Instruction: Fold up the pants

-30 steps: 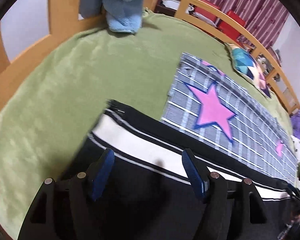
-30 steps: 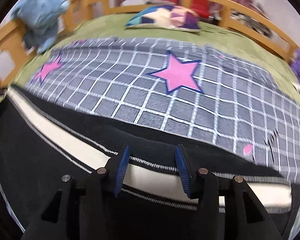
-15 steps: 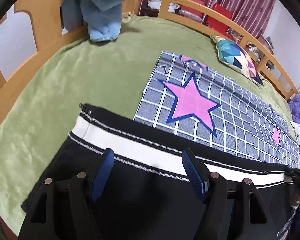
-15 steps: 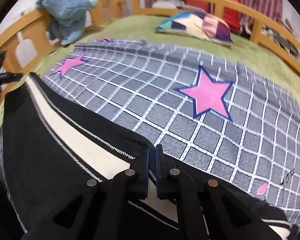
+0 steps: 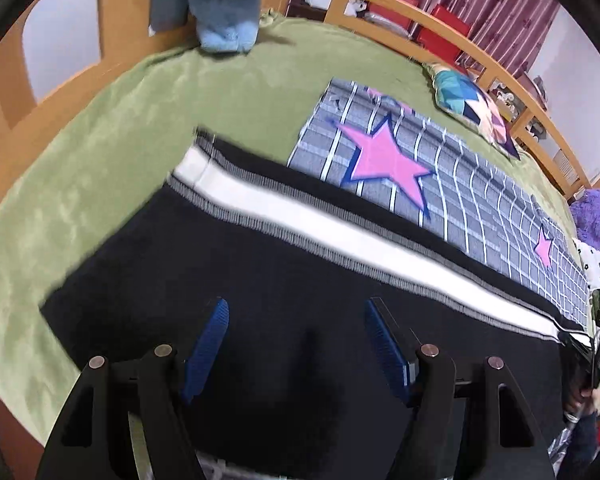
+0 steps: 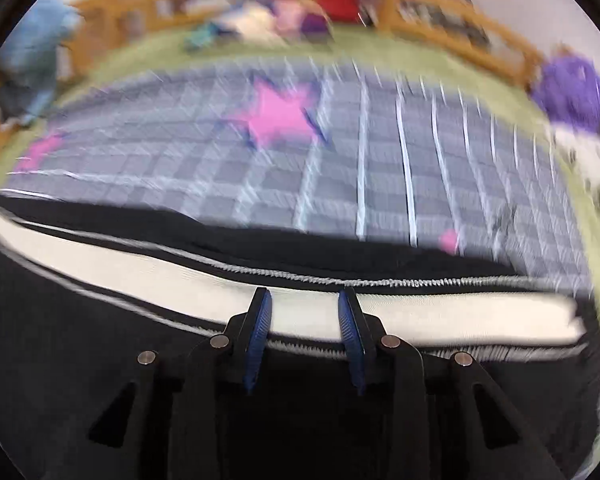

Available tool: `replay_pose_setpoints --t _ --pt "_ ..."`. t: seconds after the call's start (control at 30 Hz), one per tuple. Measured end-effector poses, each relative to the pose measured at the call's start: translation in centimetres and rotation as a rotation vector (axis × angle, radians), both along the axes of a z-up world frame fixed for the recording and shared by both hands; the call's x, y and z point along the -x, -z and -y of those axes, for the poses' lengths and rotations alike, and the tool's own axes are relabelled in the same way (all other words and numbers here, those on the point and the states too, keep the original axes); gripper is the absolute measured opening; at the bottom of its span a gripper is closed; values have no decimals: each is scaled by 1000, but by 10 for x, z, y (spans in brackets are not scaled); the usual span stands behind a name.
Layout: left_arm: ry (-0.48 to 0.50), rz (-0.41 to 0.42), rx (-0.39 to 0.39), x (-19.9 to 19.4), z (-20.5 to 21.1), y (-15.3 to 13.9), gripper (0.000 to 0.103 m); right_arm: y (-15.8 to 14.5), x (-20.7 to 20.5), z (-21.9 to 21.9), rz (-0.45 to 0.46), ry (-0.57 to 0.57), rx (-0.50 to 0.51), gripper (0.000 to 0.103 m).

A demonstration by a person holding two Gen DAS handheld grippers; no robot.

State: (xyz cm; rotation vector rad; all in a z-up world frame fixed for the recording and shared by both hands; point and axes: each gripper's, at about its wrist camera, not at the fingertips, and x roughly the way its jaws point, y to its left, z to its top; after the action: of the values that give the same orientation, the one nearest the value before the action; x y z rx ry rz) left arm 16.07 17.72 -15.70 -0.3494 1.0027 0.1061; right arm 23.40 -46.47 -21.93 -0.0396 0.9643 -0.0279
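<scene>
Black pants [image 5: 284, 280] with a white side stripe [image 5: 300, 216] lie flat on the bed. They rest partly on the green blanket and partly on a grey grid cloth with pink stars. My left gripper [image 5: 296, 314] hovers open over the plain black fabric near the pants' left end, with nothing pinched. In the blurred right wrist view, my right gripper [image 6: 304, 298] stands over the white stripe [image 6: 460, 312] with its jaws opening. The stripe shows in the gap, but the pads do not press on it.
The green blanket [image 5: 100, 152] covers the bed inside a wooden rail [image 5: 440, 32]. The star cloth [image 5: 440, 184] lies beyond the pants. A blue plush [image 5: 228, 8] hangs at the far left, with a patterned cushion [image 5: 472, 104] and a purple plush [image 5: 594, 220] to the right.
The left gripper has drawn back, so more black fabric lies ahead of its fingers. The right gripper closed half a second ago and now stands apart again; its view has swung and blurred.
</scene>
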Motion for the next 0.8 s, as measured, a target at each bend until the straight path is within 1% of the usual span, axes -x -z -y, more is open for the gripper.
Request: replay_pose_setpoints --t 0.03,0.07,0.1,0.13,0.17,0.2,0.27,0.33,0.37,0.4,0.47,0.5,0.53,0.6,0.67,0.7,0.73,0.77,0.8 --pt "-9 -17 -8 6 0 2 68 -1 0 -2 29 10 12 35" --pt "-18 -22 -14 13 -2 1 68 -5 -1 -4 24 18 22 34" --pt "-28 -11 -6 25 -6 -1 68 -9 -2 -6 15 33 17 35" --pt "-36 3 6 34 -11 -3 68 -18 3 -5 23 53 -14 35" --pt "-56 16 19 46 -18 -4 68 -28 11 -5 54 71 -49 35" --pt "-74 18 23 55 -25 -3 68 -36 20 -6 78 84 -64 38" --pt "-127 15 28 74 -43 1 68 -50 40 -11 105 97 -68 50" --pt "-170 23 47 86 -59 7 68 -62 61 -20 144 128 -56 53" --pt "-190 26 63 90 -67 12 68 -67 73 -26 156 146 -56 57" --pt "-209 22 80 93 -75 18 68 -70 83 -32 154 160 -57 58" --pt "-238 28 119 95 -87 30 67 -72 95 -44 132 175 -88 58" --pt "-248 33 140 95 -92 35 67 -71 100 -54 107 163 -108 58" --pt "-255 36 169 92 -98 41 67 -69 106 -62 90 156 -108 58" --pt "-246 45 221 82 -105 53 67 -69 116 -79 70 159 -71 58" --pt "-243 60 227 72 -108 58 66 -68 127 -100 79 157 -23 58" --pt "-244 68 227 68 -110 60 66 -67 132 -108 73 157 -24 58" --pt "-251 78 232 63 -112 63 64 -66 136 -112 63 155 -37 58" --pt "-262 85 240 58 -114 65 62 -64 142 -116 48 146 -76 58" --pt "-274 88 243 55 -116 67 57 -62 148 -120 39 127 -145 58"
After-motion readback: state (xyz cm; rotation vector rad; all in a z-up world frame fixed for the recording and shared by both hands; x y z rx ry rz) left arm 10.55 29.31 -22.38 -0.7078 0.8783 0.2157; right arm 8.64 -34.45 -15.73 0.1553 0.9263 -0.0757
